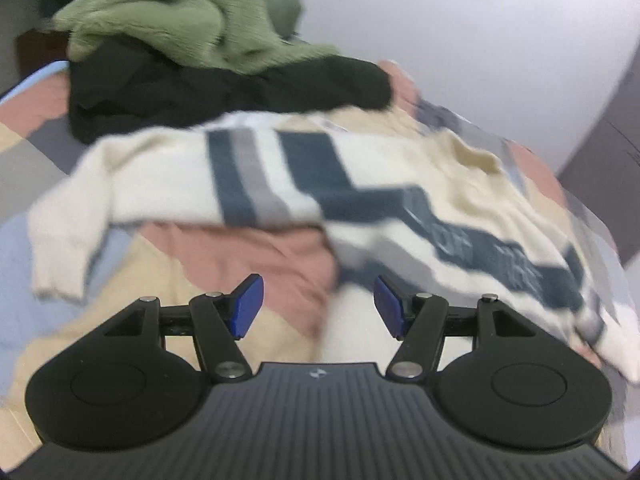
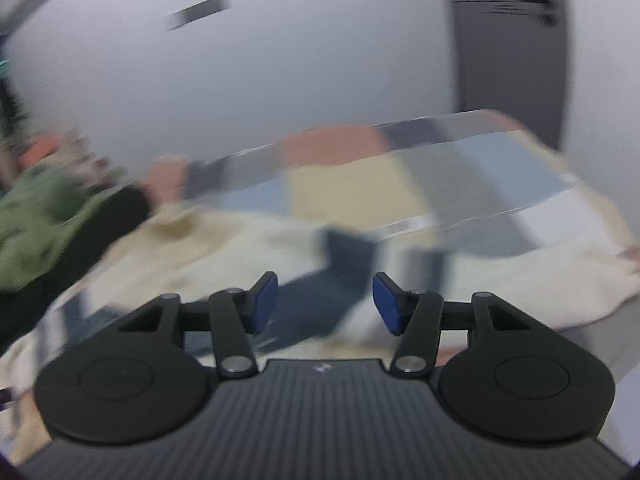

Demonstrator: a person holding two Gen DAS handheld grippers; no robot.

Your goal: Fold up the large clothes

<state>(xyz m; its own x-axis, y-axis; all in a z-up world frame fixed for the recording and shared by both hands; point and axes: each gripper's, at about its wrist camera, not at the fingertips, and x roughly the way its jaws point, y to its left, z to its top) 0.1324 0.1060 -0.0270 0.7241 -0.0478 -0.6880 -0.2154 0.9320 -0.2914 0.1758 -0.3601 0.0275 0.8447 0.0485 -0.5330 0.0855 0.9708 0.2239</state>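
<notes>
Cream knitted sweater with navy and grey stripes (image 1: 360, 184) spread across a patchwork bedspread in pink, beige, blue and grey (image 1: 256, 248). Behind it, touching, a fuzzy green garment (image 1: 168, 20) heaped on a black one (image 1: 224, 92). Left gripper (image 1: 319, 306) and right gripper (image 2: 325, 303) both parted, holding nothing. Right view blurred.

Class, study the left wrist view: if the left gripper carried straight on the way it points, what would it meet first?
Most likely the cream sweater with navy and grey stripes, lying ahead of the left gripper, whose jaws stand open and empty. Blur leaves depth unsure; the pink patch of the bedcover might come first.
</notes>
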